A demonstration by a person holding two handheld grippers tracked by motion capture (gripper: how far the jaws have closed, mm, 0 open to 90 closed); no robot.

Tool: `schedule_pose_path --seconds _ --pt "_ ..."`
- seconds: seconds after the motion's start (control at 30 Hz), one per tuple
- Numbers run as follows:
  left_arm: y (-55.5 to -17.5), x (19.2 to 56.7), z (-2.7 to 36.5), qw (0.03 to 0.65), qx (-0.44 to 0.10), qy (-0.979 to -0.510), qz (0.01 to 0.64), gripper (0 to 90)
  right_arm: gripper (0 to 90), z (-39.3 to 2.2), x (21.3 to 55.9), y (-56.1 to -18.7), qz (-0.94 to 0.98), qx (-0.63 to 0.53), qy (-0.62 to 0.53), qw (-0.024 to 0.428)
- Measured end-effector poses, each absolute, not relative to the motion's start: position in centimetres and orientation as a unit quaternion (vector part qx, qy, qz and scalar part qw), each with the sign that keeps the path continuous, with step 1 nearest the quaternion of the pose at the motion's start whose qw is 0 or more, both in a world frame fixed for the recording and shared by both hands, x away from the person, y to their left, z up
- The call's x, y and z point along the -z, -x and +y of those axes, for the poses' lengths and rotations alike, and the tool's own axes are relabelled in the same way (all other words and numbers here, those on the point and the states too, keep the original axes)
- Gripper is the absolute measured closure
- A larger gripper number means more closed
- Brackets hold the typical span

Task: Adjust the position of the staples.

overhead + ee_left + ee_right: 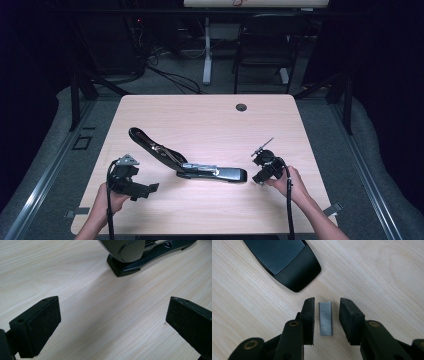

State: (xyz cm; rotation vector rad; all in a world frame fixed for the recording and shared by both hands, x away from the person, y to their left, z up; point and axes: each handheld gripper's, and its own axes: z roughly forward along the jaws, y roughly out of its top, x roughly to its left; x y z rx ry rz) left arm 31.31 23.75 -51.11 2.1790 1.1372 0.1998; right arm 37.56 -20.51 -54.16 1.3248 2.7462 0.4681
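We are straddling the staple strip (325, 318) with the right gripper (326, 315) spread — light, brittle, so pinching its long sides — left gripper (112, 322) gaping near the stapler (140, 255).

Left gripper (150, 189) spread wide; right gripper (327, 317) narrowly parted, seemingly touching nothing, both hand-held.

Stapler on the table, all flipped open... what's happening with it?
A person holds a gripper in each hand at a table. The stapler lies opened up in the middle. The right gripper is down over a strip of staples, jaws either side of it but not closed on it yet. The left gripper waits wide open near the stapler's end, holding nothing.
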Motion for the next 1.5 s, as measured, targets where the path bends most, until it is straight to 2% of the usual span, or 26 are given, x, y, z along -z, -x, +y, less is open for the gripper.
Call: schedule_pose_path --seconds 0.63,0.83,1.5 --pt "-31.36 51.18 23.65 0.326 -0.077 -0.837 0.434 0.0 71.1 -20.2 54.62 -37.71 0.883 -0.163 -0.439 0.039" --pt "-31.38 51.2 23.65 0.324 -0.077 -0.837 0.434 0.0 77.2 -20.06 54.47 -37.75 0.893 -0.143 -0.425 0.04" --pt "-31.38 51.23 23.63 0.322 -0.075 -0.839 0.431 0.0 77.9 -20.52 53.85 -37.76 0.891 -0.157 -0.424 0.048"
